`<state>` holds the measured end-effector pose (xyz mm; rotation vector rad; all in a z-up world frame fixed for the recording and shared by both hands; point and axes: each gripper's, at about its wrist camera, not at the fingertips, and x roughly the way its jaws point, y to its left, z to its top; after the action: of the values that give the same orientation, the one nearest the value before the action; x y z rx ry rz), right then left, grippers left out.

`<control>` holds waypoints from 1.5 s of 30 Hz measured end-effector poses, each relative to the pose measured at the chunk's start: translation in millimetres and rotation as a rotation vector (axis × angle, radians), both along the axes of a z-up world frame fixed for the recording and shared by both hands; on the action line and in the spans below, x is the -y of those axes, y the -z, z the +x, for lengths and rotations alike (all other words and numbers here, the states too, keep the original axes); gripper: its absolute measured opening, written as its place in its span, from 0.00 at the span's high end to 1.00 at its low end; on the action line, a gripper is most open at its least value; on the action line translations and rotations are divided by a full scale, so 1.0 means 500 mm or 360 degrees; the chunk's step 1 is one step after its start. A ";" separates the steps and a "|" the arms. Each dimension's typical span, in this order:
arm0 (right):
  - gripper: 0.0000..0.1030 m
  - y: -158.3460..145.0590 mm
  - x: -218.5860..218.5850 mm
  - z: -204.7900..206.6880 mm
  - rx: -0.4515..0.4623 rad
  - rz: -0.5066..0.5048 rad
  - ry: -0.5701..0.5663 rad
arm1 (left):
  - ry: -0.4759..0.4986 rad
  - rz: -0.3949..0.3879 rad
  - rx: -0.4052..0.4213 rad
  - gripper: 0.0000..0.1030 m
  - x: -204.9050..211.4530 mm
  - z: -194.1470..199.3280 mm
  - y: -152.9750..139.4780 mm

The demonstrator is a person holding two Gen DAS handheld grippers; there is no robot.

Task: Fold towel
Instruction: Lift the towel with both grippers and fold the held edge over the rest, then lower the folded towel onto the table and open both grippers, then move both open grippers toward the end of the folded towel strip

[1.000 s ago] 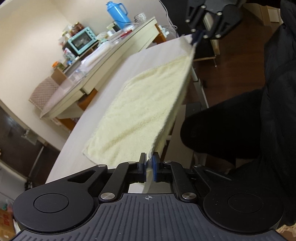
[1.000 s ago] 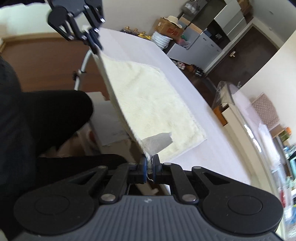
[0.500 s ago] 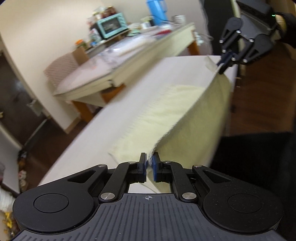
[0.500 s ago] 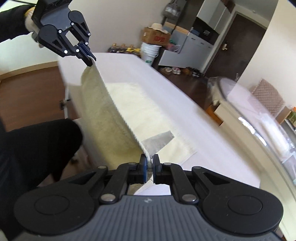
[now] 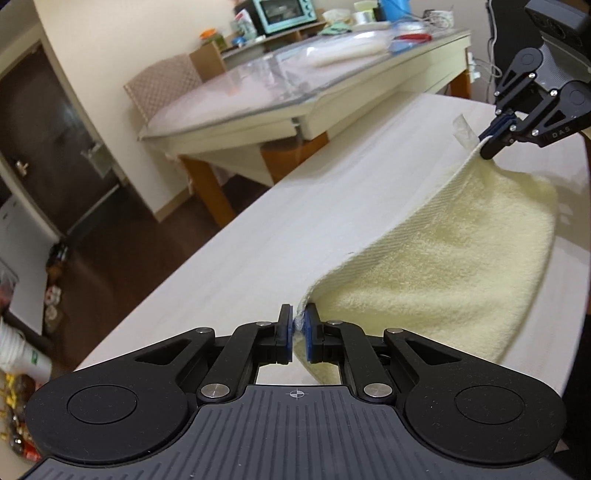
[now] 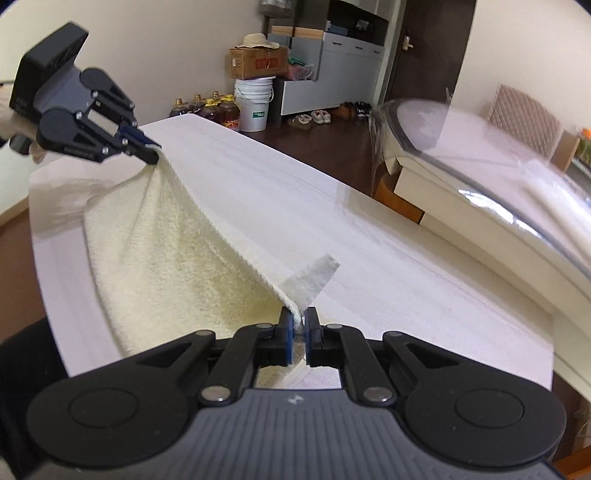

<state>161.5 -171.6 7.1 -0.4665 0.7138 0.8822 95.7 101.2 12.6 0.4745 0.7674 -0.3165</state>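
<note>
A pale yellow towel (image 5: 443, 266) hangs between my two grippers above a white table (image 5: 288, 221). My left gripper (image 5: 298, 325) is shut on one towel corner. My right gripper (image 6: 299, 325) is shut on the other corner, where a white label (image 6: 314, 277) sticks out. The towel (image 6: 173, 251) is lifted along its held edge and sags down toward the table's near side. In the left wrist view the right gripper (image 5: 491, 146) is at the far right; in the right wrist view the left gripper (image 6: 149, 151) is at the upper left.
A second table with a glass top (image 5: 280, 88) stands beyond the white one, with a teal toaster oven (image 5: 284, 13) and clutter on it. A white bucket (image 6: 255, 107), bottles and boxes stand on the floor past the table's far end. A chair (image 6: 528, 114) is at the right.
Both grippers have carried the held towel edge up and over the table, away from the near side. The towel, flat on the table before, now hangs doubled below the lifted edge.
</note>
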 end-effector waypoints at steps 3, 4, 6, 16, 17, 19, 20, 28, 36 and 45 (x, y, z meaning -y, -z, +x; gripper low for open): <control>0.93 0.024 -0.001 0.023 -0.0063 -0.0006 0.0036 | -0.0018 -0.0004 -0.0021 0.94 -0.005 0.006 0.015; 0.93 0.030 -0.002 0.026 -0.0074 -0.0014 0.0045 | -0.0025 -0.0003 -0.0026 0.94 -0.006 0.008 0.020; 0.93 0.038 -0.002 0.025 -0.0093 -0.0017 0.0065 | -0.0038 -0.0002 -0.0036 0.94 -0.009 0.012 0.030; 0.87 0.040 0.027 0.033 -0.0144 0.0131 0.0187 | -0.0100 0.0000 -0.0050 0.88 -0.019 0.016 0.055; 0.86 0.040 0.028 0.036 -0.0149 0.0141 0.0198 | -0.0106 -0.0003 -0.0049 0.88 -0.019 0.016 0.054; 0.85 0.042 0.032 0.041 -0.0148 0.0161 0.0235 | -0.0127 -0.0008 -0.0045 0.86 -0.021 0.016 0.052; 0.80 0.045 0.034 0.047 -0.0155 0.0172 0.0254 | -0.0136 -0.0008 -0.0046 0.85 -0.022 0.017 0.053; 0.75 0.049 0.036 0.036 -0.0069 0.0155 0.0331 | -0.0178 0.0007 -0.0014 0.71 -0.025 0.025 0.051; 0.72 0.021 0.021 -0.035 0.0007 0.0241 0.0260 | -0.0252 -0.0110 -0.0013 0.70 -0.051 0.035 0.037; 0.67 0.056 -0.002 -0.084 0.0058 0.0115 0.0247 | -0.0355 -0.0079 -0.0006 0.61 -0.067 0.039 0.034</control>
<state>119.8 -170.5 -20.8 -0.3574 0.6733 0.7495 115.0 134.7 -4.2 0.3378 0.8064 -0.1281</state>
